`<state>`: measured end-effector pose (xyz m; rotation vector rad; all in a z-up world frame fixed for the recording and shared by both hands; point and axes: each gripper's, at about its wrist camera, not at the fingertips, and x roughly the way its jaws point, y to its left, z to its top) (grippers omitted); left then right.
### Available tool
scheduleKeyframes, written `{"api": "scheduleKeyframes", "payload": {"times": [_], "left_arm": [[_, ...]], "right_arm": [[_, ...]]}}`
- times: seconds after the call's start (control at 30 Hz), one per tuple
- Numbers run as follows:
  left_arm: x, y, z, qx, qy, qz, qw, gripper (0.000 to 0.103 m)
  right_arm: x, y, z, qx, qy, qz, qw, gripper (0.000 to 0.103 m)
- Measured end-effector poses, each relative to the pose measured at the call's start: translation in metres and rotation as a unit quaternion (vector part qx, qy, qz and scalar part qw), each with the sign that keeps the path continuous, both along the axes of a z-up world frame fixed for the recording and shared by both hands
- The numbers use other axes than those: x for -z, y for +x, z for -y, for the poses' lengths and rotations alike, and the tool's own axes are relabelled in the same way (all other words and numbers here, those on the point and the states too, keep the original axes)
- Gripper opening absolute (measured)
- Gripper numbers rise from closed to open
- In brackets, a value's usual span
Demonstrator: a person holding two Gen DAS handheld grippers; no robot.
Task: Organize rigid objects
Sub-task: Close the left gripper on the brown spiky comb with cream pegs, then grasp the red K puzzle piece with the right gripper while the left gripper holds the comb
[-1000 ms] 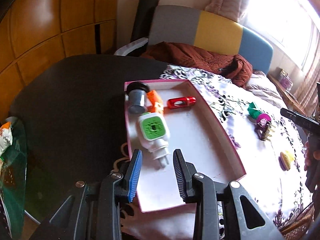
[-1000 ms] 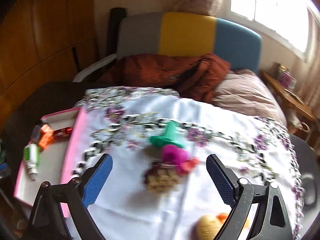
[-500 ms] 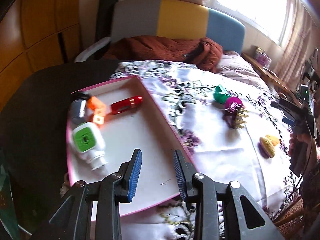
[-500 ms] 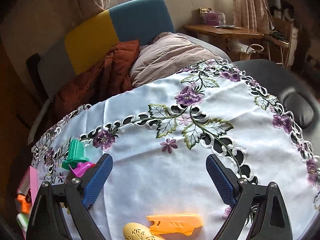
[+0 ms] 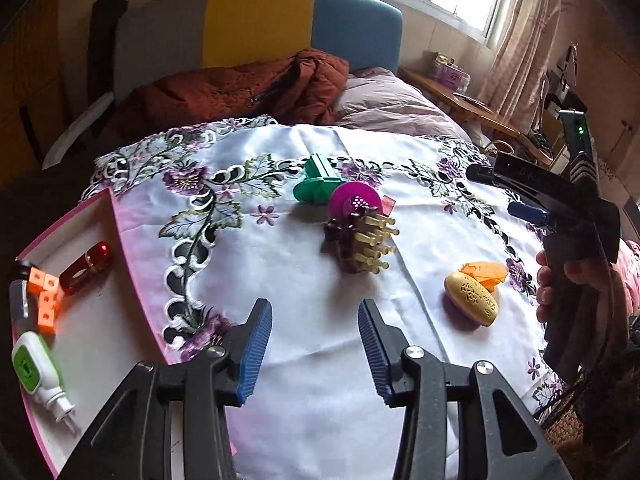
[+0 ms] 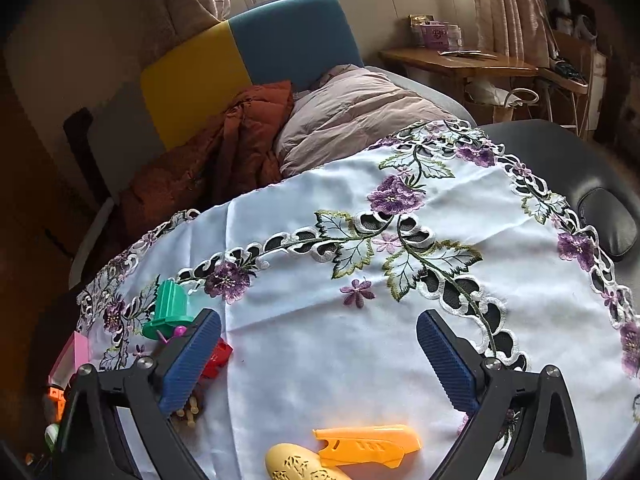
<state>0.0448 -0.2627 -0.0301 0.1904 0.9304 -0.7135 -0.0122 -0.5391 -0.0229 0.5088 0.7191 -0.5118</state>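
1. The left gripper [image 5: 316, 344] hangs over the white embroidered tablecloth [image 5: 304, 288]; its jaws are opening, and only bare cloth lies between the blue pads.
2. The right gripper [image 6: 320, 360] has its jaws set wide apart with nothing between them; a hand [image 5: 576, 280] grips its handle at the right.
3. At the left, a pink-edged tray [image 5: 132, 280] holds a red cylinder [image 5: 86, 266], orange cubes [image 5: 46, 300] and a white-and-green bottle [image 5: 36, 368].
4. Far along the cloth, a green plastic piece [image 5: 318, 184] touches a magenta disc [image 5: 354, 202], with a dark piece with tan pegs [image 5: 360, 244] just near of it.
5. At the right, a yellow oval case [image 5: 474, 298] lies beside an orange plastic piece [image 5: 484, 274], apart from both grippers.
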Motion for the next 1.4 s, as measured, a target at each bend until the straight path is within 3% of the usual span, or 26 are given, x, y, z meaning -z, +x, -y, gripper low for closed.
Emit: {"api": "scheduleKeyframes", "payload": {"times": [0.3, 0.63, 0.7, 0.77, 1.17, 1.4], "left_arm": [[0.018, 0.026, 0.053, 0.052, 0.003, -0.008, 0.9986, 0.065], [0.042, 0.049, 0.097, 0.084, 0.011, -0.015, 0.9963, 0.065], [0.051, 0.053, 0.101, 0.087, 0.007, -0.029, 0.9957, 0.056], [0.050, 0.050, 0.099, 0.088, -0.009, -0.025, 0.9958, 0.046], [0.047, -0.009, 0.022, 0.062, -0.023, -0.022, 0.9976, 0.045], [0.048, -0.020, 0.011, 0.061, -0.029, -0.016, 0.9976, 0.045]], "right_arm": [[-0.003, -0.002, 0.007, 0.006, 0.023, 0.016, 1.000, 0.101], [0.001, 0.002, 0.006, -0.001, 0.032, 0.012, 0.999, 0.101], [0.002, 0.004, 0.006, -0.004, 0.030, 0.008, 0.999, 0.101], [0.004, 0.004, 0.006, -0.005, 0.028, 0.003, 1.000, 0.101], [0.011, 0.012, -0.004, -0.033, 0.016, -0.018, 0.999, 0.101], [0.023, 0.024, -0.019, -0.066, 0.001, -0.045, 0.997, 0.101]]}}
